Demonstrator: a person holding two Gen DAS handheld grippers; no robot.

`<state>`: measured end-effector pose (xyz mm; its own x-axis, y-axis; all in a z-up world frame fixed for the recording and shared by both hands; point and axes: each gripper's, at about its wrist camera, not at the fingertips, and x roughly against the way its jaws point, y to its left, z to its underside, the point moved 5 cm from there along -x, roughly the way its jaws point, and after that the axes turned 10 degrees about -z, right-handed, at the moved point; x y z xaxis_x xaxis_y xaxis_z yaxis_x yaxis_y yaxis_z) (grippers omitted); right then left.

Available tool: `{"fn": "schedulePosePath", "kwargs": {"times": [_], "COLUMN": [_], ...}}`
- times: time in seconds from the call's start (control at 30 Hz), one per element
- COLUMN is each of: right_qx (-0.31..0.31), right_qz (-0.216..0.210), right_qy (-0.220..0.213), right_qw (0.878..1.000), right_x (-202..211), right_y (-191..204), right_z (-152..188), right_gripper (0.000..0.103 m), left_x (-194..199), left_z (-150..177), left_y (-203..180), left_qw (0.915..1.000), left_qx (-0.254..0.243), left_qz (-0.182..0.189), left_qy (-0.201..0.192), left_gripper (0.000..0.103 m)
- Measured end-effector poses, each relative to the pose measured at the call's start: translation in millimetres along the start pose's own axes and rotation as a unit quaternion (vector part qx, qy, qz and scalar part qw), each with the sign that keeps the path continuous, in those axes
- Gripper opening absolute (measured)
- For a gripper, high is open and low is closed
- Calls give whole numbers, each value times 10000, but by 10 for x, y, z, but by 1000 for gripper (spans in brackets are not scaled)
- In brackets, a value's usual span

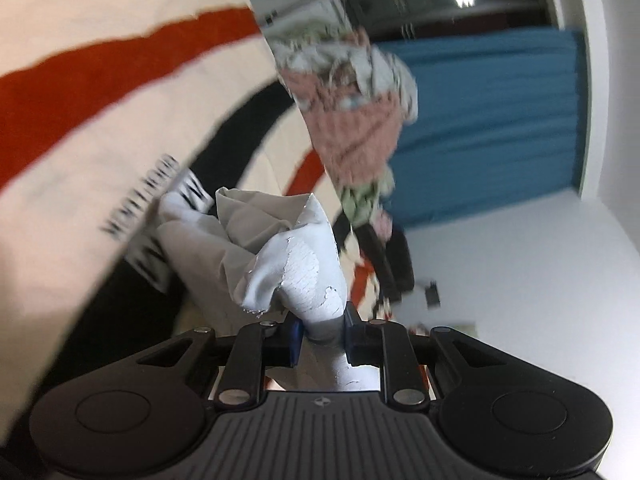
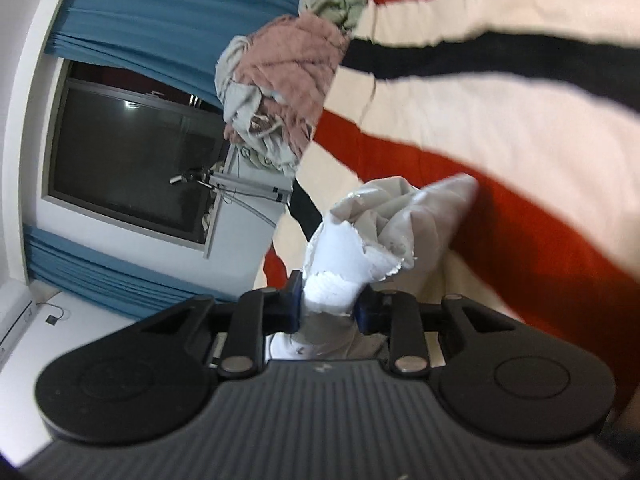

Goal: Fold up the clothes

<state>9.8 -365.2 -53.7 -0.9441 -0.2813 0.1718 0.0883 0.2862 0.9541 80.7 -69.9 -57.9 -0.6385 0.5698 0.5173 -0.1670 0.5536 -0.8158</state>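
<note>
A grey garment with a cracked white print (image 1: 296, 264) is bunched up in front of my left gripper (image 1: 322, 334). Its blue pads are shut on a fold of that cloth. In the right wrist view the same grey garment (image 2: 384, 216) rises in a crumpled lump from my right gripper (image 2: 328, 306), whose pads pinch its white printed part. Both bunches hang lifted above a cream cloth with red and black stripes (image 1: 100, 92) (image 2: 500, 128). The rest of the garment is hidden below the grippers.
A heap of other clothes, pink, green and pale grey (image 1: 352, 120) (image 2: 280, 92), lies at the far edge of the striped cloth. Behind it hang blue curtains (image 1: 492, 120) (image 2: 168, 12) beside a dark window (image 2: 128, 152) and white walls (image 1: 520, 280).
</note>
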Motion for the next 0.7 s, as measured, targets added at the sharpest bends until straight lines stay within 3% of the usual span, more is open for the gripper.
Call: {"fn": "schedulePosePath", "kwargs": {"times": [0.2, 0.3, 0.4, 0.53, 0.6, 0.7], "right_qx": [-252, -405, 50, 719, 1408, 2233], "right_qz": [315, 523, 728, 429, 246, 224], "right_qy": [66, 82, 77, -220, -471, -654], "right_qw": [9992, 9978, 9973, 9962, 9886, 9723], "right_x": [-127, -441, -784, -1242, -1398, -1604], "right_y": [-204, -374, -374, -60, 143, 69], "right_z": [-824, -1279, -1712, -2460, -2730, -2866], "right_gripper": [29, 29, 29, 29, 29, 29], "left_x": [-810, -1298, -1805, -2405, -2625, -2981], "left_z": [-47, -114, -241, -566, -658, -693], "left_y": [-744, -1155, -1564, -2178, -2408, -2586], "left_qw": [9930, 9852, 9767, 9752, 9714, 9597], "left_qx": [-553, -1149, -1697, -2094, -2363, -2796], "left_qz": [-584, -830, -966, -495, -147, 167], "left_qy": [867, 965, 892, 517, 200, -235], "left_gripper": [21, 21, 21, 20, 20, 20]}}
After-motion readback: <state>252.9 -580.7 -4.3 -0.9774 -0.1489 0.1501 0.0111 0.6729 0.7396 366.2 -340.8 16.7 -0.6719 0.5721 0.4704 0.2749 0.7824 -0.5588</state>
